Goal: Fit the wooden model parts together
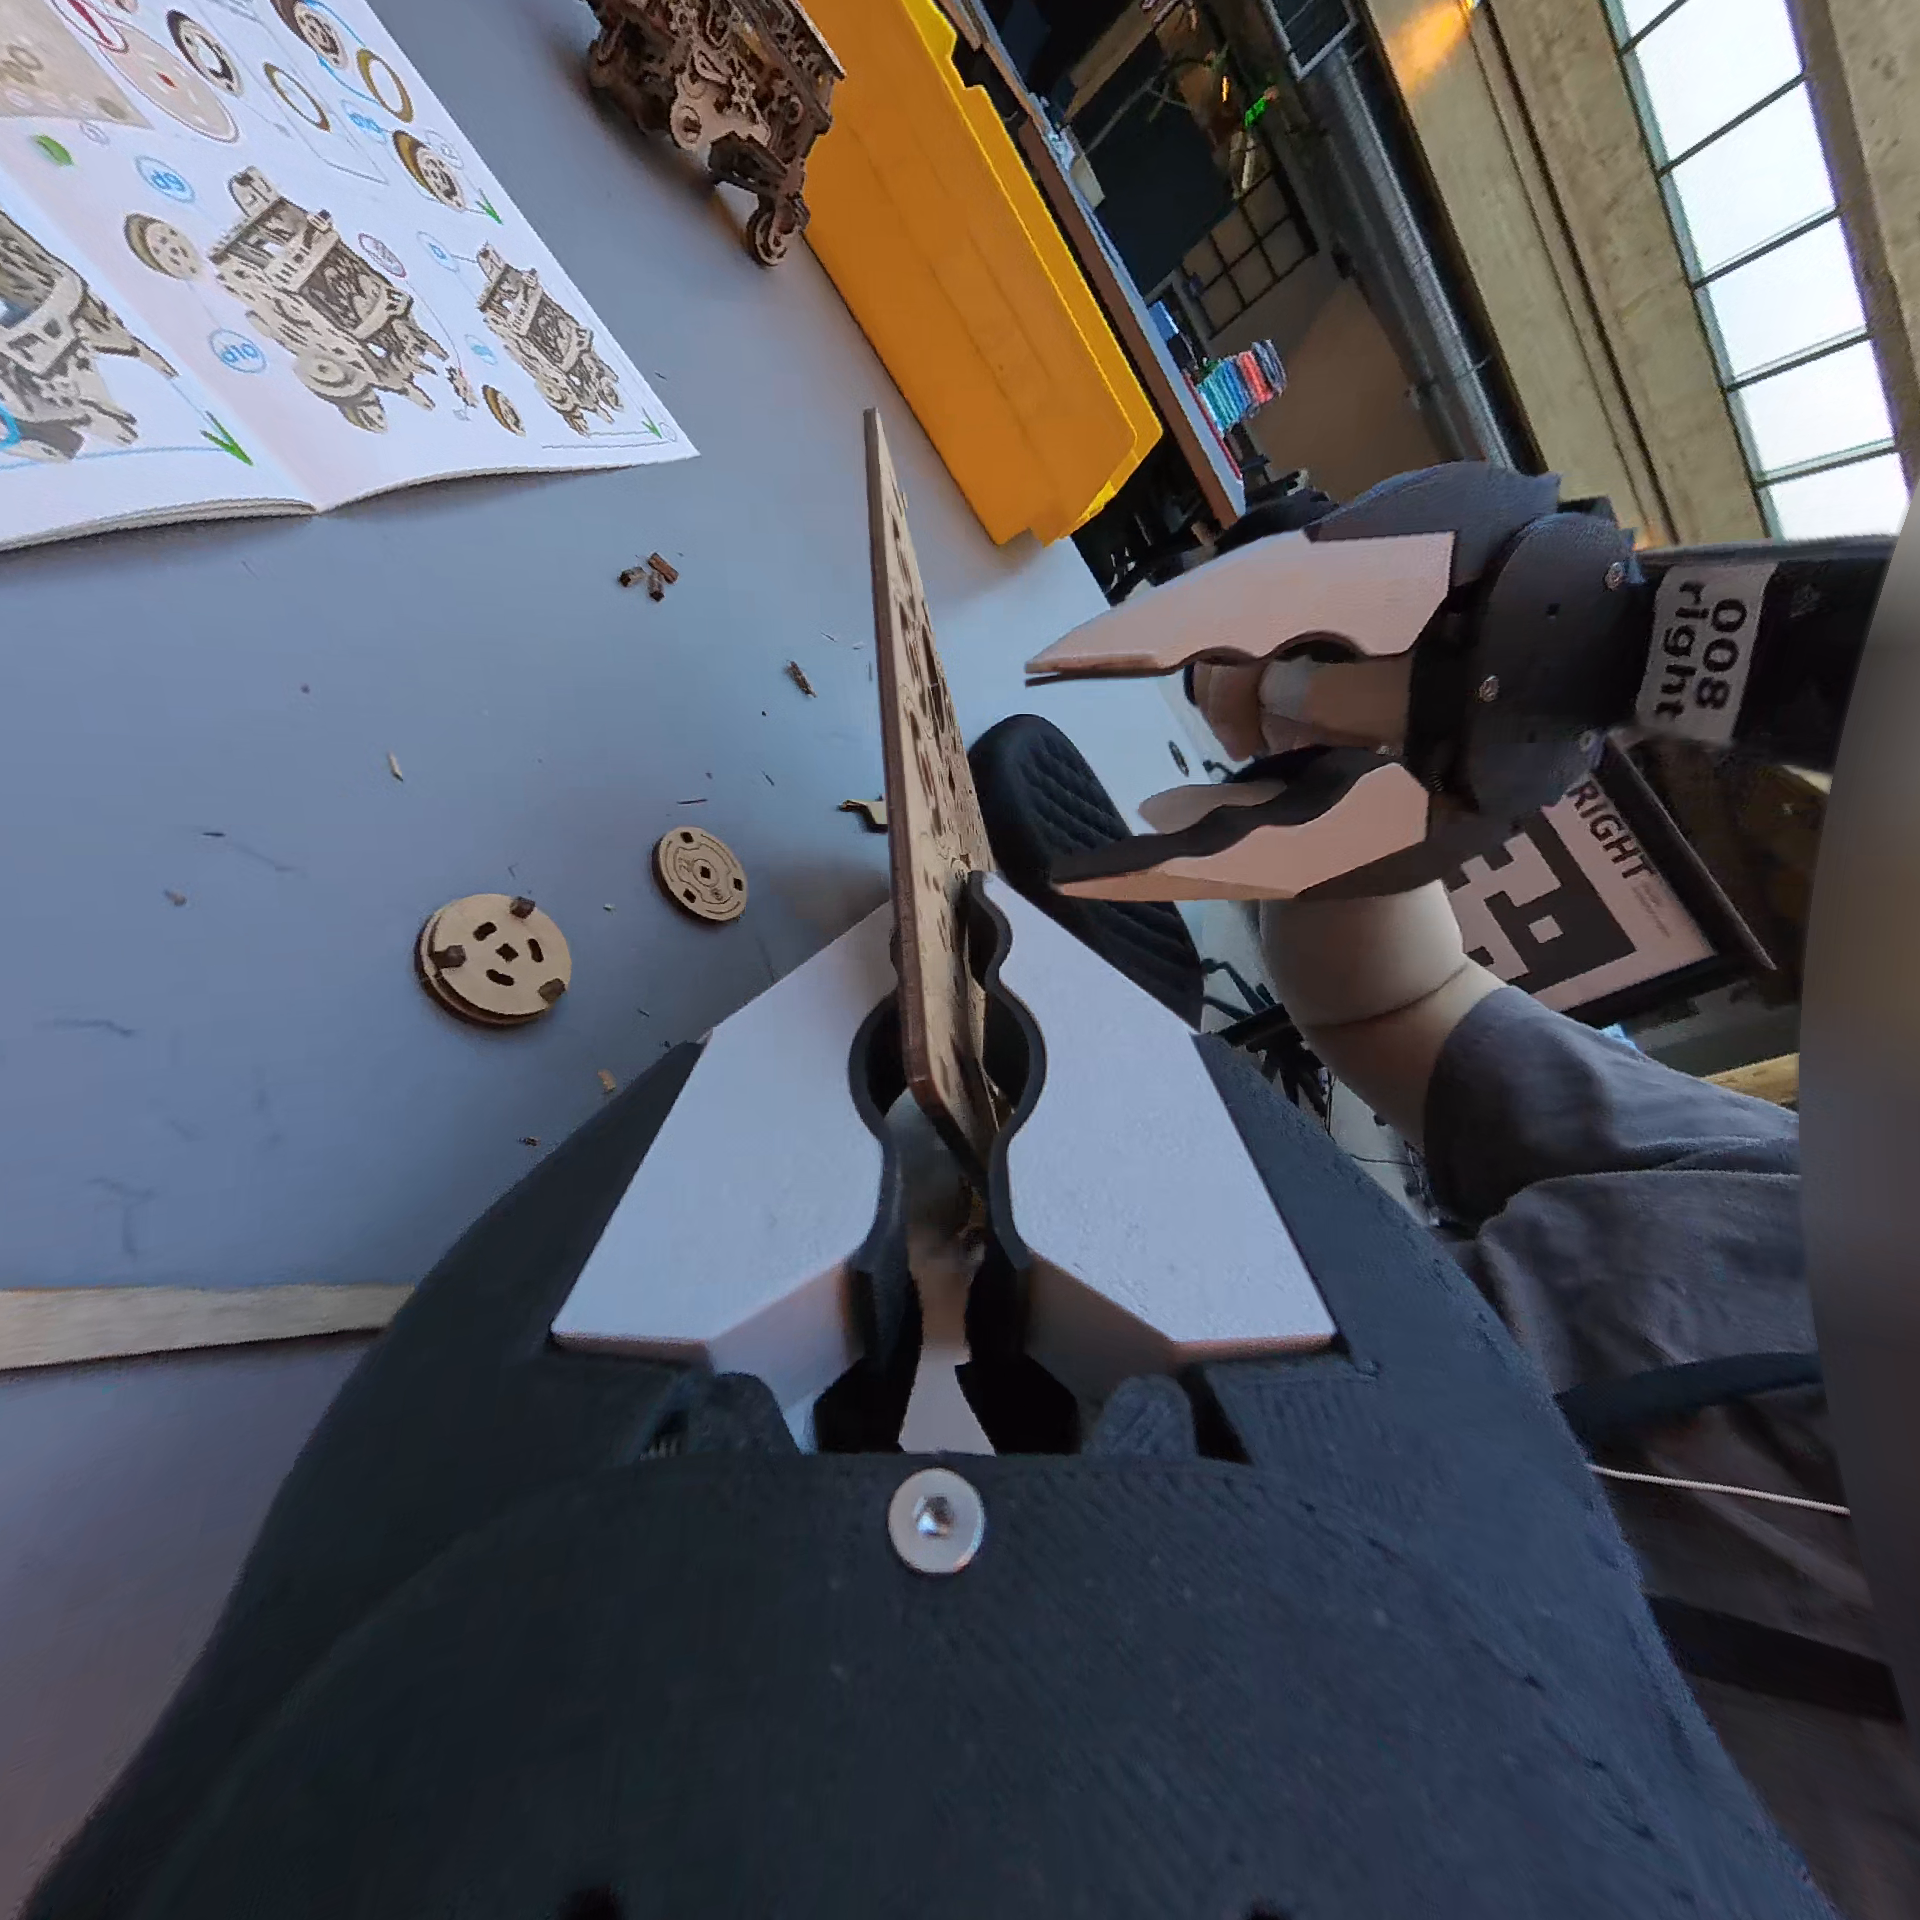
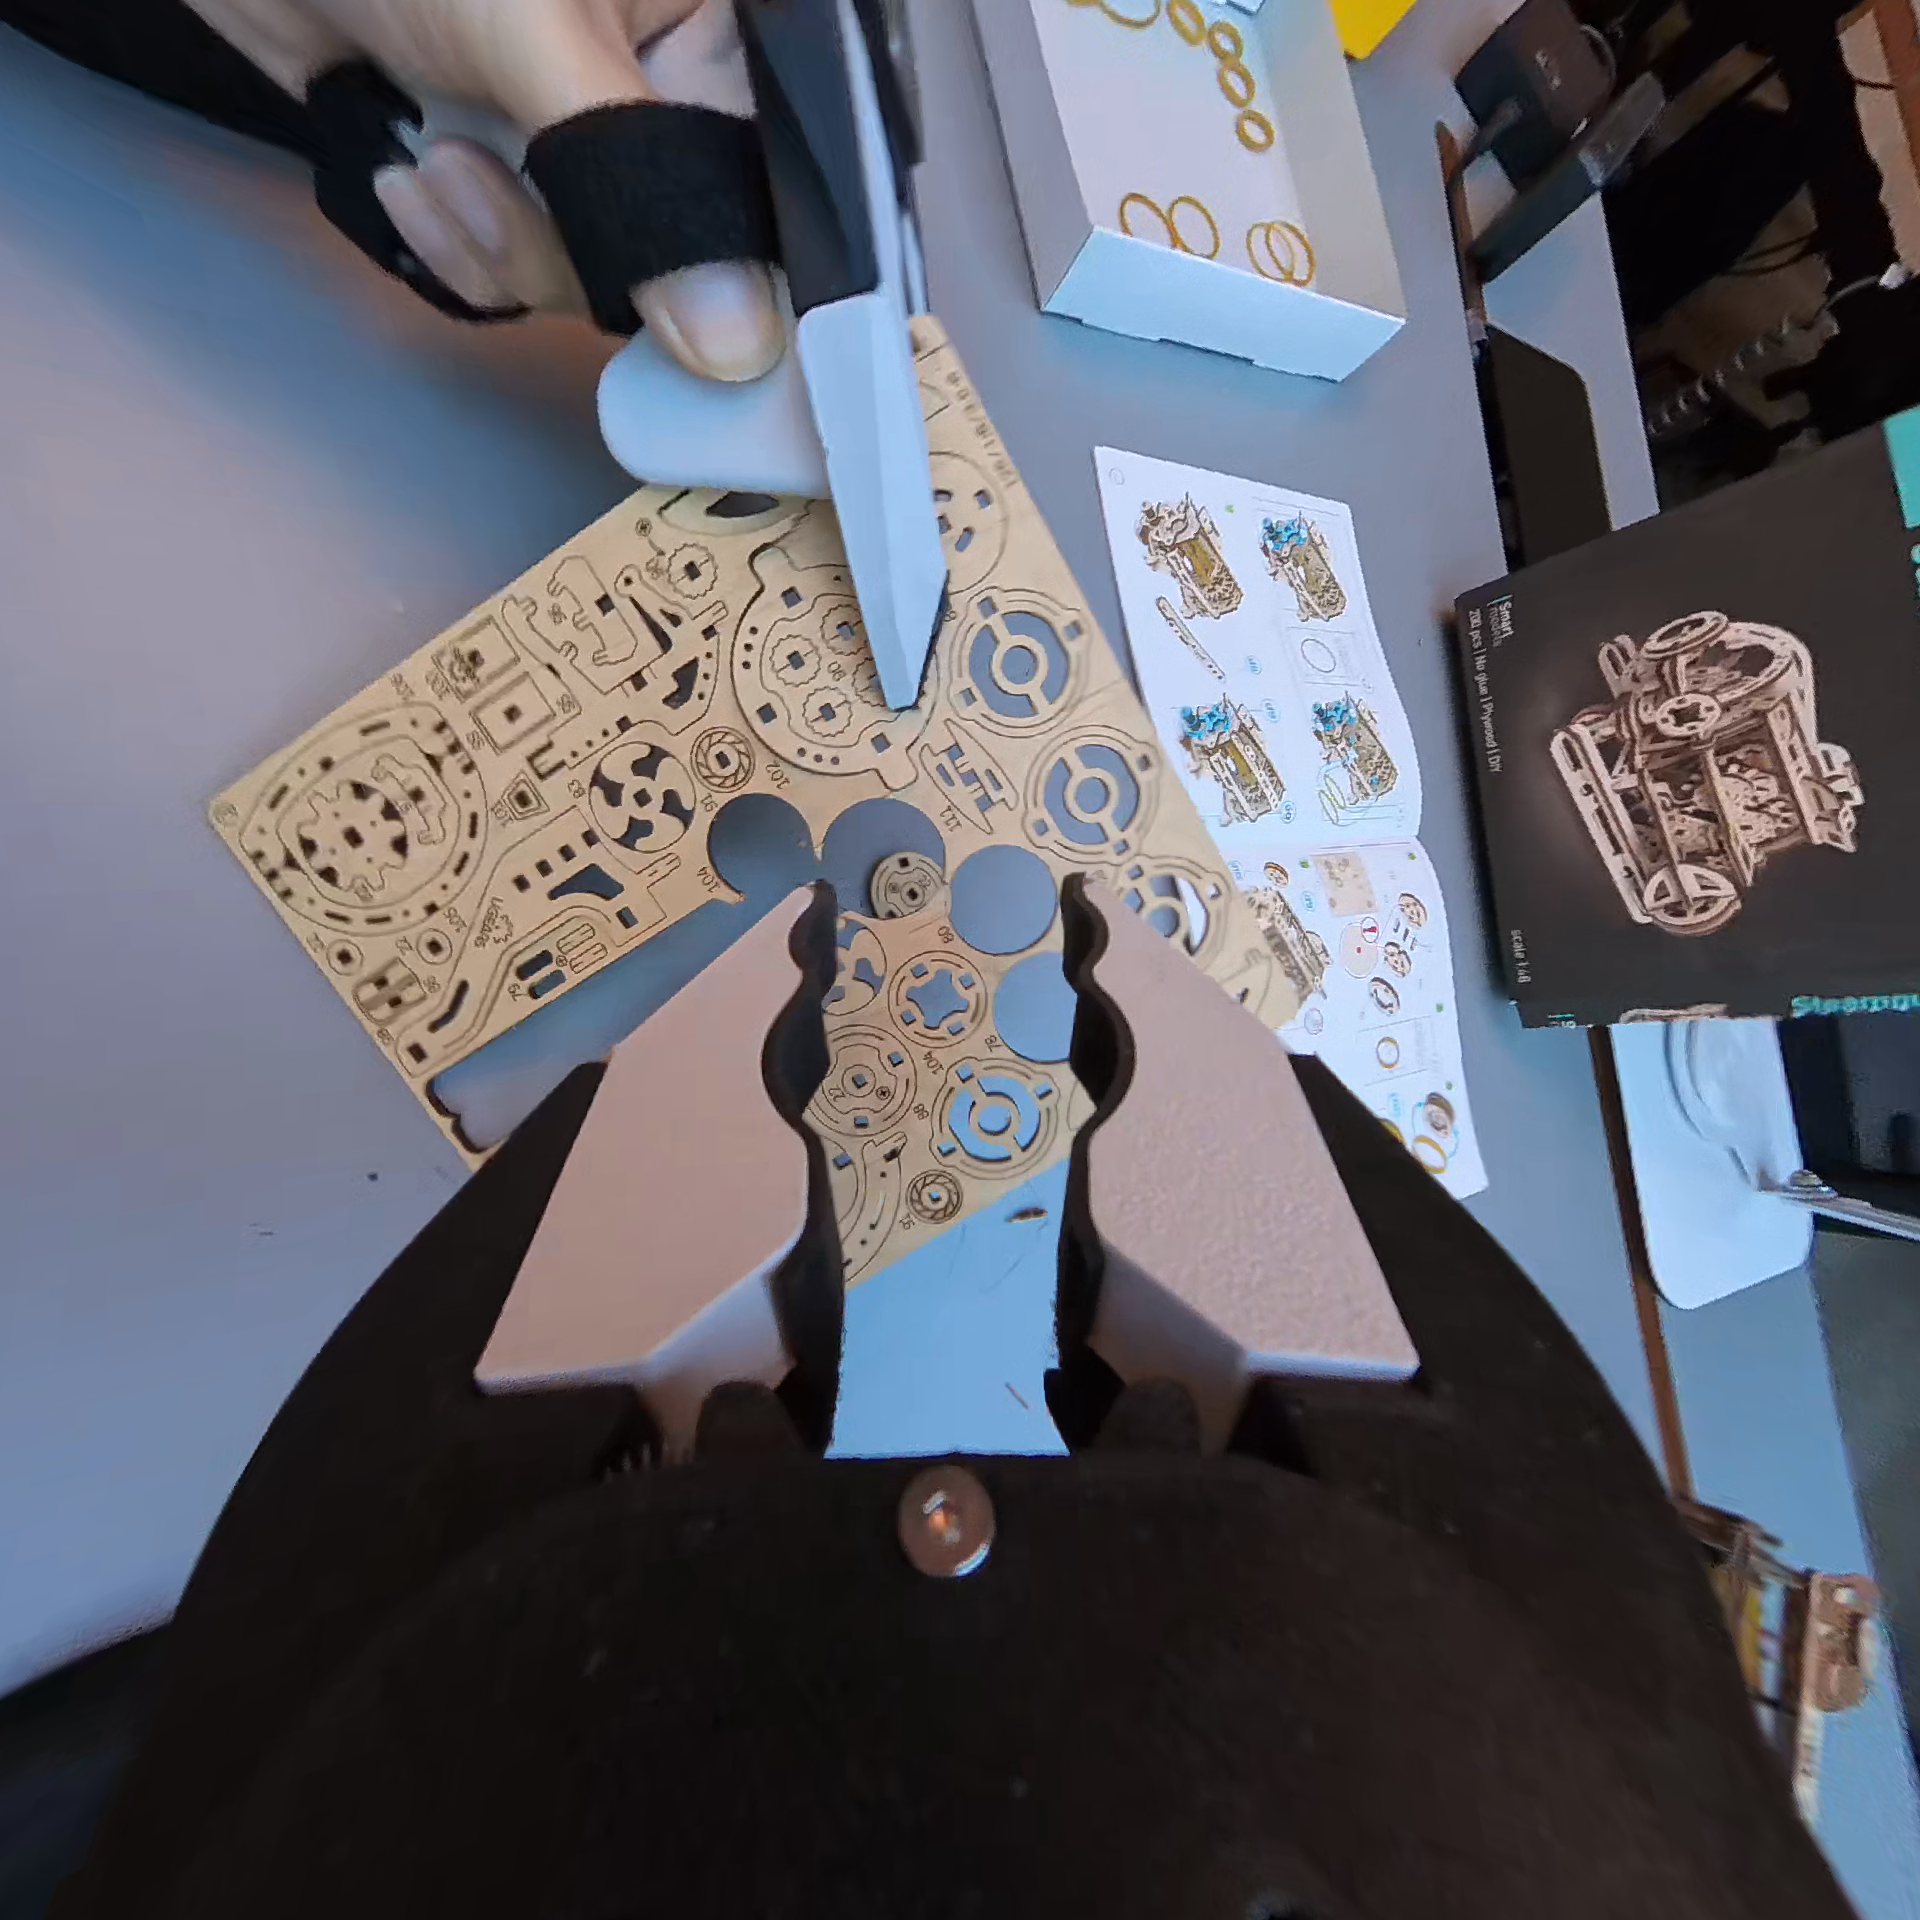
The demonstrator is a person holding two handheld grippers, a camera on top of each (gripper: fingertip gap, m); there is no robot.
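Observation:
My left gripper (image 1: 935,904) is shut on a thin plywood sheet (image 1: 914,675) of laser-cut parts and holds it on edge above the grey table. In the right wrist view the sheet (image 2: 416,831) shows face-on, with several round holes where parts are gone, and the left gripper (image 2: 904,686) clamps it from above. My right gripper (image 2: 940,914) is open and empty, its tips close in front of the holes. It also shows in the left wrist view (image 1: 1044,774), to the right of the sheet. Two loose wooden discs (image 1: 494,958) (image 1: 701,873) lie on the table.
An open instruction booklet (image 1: 312,260), a built wooden model (image 1: 717,94) and yellow bins (image 1: 966,260) lie beyond. A wooden strip (image 1: 187,1325) lies at the left. A white box with rubber bands (image 2: 1174,177), the booklet (image 2: 1278,727) and a black kit box (image 2: 1704,769) sit at the right. Across from one pair of fingers to the other is roughly 4 cm. From the right gripper's tips to the built wooden model (image 1: 717,94) is close to 35 cm.

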